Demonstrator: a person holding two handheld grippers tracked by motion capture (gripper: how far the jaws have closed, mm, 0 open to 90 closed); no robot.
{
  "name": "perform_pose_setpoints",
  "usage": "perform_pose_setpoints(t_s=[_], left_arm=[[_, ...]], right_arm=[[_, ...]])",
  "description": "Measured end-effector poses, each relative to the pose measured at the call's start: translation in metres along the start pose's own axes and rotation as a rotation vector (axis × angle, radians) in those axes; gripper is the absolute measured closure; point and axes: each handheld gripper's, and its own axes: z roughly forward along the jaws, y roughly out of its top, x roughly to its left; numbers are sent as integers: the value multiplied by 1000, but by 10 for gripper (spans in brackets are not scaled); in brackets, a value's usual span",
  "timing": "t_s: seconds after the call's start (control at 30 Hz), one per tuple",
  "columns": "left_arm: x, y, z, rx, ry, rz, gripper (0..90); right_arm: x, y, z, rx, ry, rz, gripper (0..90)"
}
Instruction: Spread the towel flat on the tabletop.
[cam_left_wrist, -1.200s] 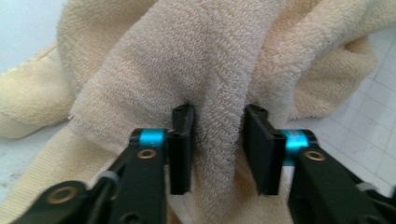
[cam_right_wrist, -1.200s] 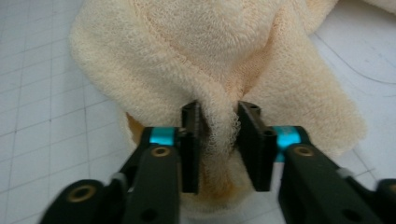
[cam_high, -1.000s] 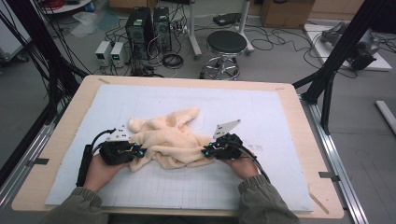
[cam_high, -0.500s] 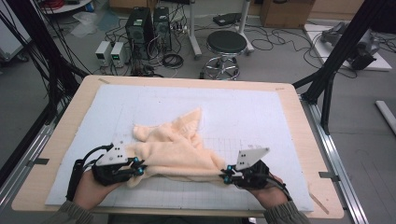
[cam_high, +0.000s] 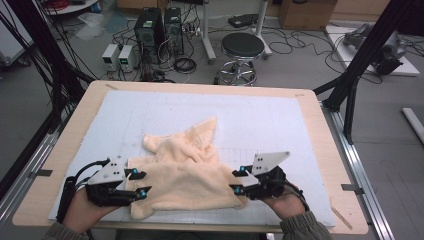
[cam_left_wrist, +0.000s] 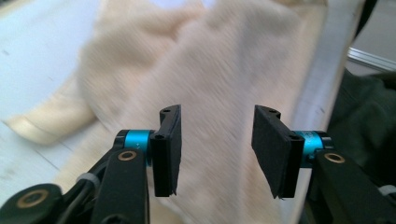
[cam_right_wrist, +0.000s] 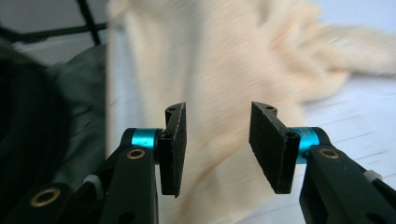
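Clearly the towel (cam_high: 185, 175) is soft, light and limp; it is spread low in the high view on the tabletop (cam_high: 310, 107), its far part bunched. Both tools, left (cam_high: 137, 183) and right (cam_high: 237, 180), have just been opening and are parted, nothing pinched. It is best gripped at the near corners.

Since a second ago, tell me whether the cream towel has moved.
Yes. The cream towel has been dragged toward the table's near edge; its near side now lies spread between the two hand-held grippers, whose jaws have just been opening.
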Motion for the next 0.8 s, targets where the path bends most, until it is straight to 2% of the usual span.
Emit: perform_pose_setpoints(t_s=[0.03, 0.1, 0.17, 0.27, 0.33, 0.37, 0.4, 0.43, 0.47, 0.5, 0.57, 0.63, 0.7, 0.73, 0.8], left_arm=[[4, 4, 2, -11, 1, 4, 524], [11, 10, 9, -28, 6, 4, 489], [18, 14, 21, -37, 10, 0, 449], [29, 17, 43, -32, 3, -17, 415], [35, 18, 58, -1, -15, -42, 409], [36, 17, 64, 23, -24, -41, 415], [38, 16, 69, 43, -52, -49, 538], [38, 15, 73, 58, -88, -50, 538], [38, 13, 76, 73, -107, -34, 639], [35, 12, 77, 85, -107, -22, 701], [32, 7, 75, 66, -119, -30, 791], [31, 1, 69, 45, -122, -51, 820], [28, -4, 61, 31, -121, -53, 828], [25, -6, 56, 18, -124, -60, 833], [17, -8, 47, 3, -134, -47, 834]], right_arm=[[0, 0, 0, 0, 0, 0, 562], [-12, 2, 5, 3, -28, 3, 546], [-26, 1, 18, 17, -29, 26, 507], [-41, -4, 39, 57, 9, 67, 478], [-47, -9, 51, 74, 46, 96, 482], [-50, -11, 57, 85, 65, 105, 510], [-52, -16, 64, 125, 88, 107, 656], [-52, -16, 64, 125, 88, 107, 656], [-52, -18, 65, 125, 104, 97, 746], [-51, -19, 63, 117, 111, 83, 801], [-48, -20, 57, 115, 111, 72, 829], [-40, -19, 48, 101, 103, 53, 835], [-32, -20, 40, 99, 94, 42, 837], [-22, -21, 28, 82, 87, 32, 837], [-16, -22, 22, 77, 85, 26, 837]])
